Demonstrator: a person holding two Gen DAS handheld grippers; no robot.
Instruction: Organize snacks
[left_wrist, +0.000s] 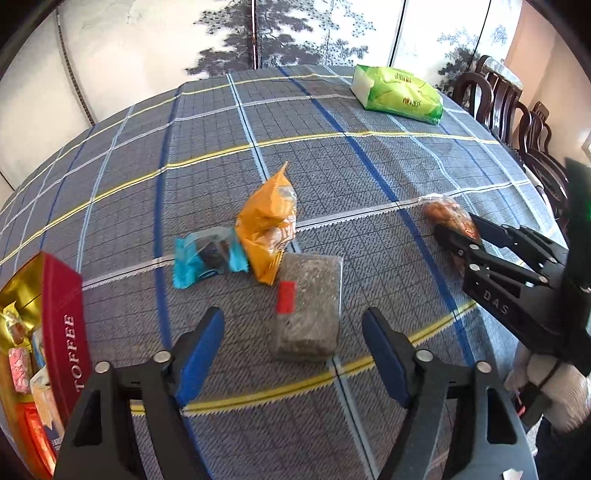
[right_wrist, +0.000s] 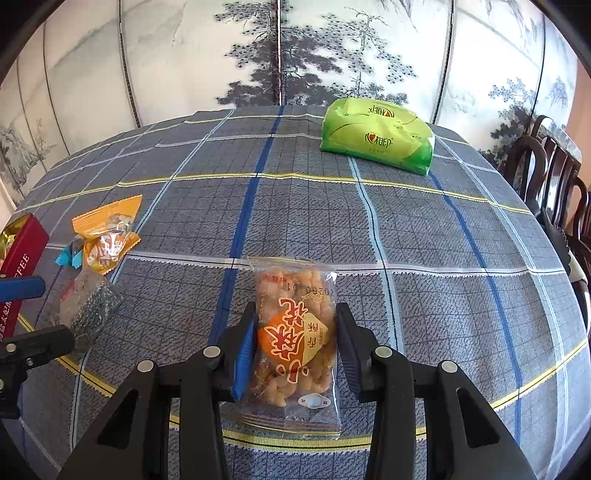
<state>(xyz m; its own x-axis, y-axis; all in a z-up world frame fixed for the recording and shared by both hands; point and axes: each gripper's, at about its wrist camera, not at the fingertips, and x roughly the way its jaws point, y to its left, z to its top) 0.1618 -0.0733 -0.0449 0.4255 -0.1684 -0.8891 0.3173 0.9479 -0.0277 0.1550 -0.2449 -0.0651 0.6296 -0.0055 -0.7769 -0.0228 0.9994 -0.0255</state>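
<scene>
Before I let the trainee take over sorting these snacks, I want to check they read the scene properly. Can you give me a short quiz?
1. True or false: the left gripper's jaws stand open toward the grey packet.
2. Which item lies between the right gripper's jaws? A) green pack B) clear fried-snack packet C) toffee box
3. Fill in: the orange packet touches the ___ wrapper.

Key: 1 true; 2 B; 3 blue, the blue wrapper.
</scene>
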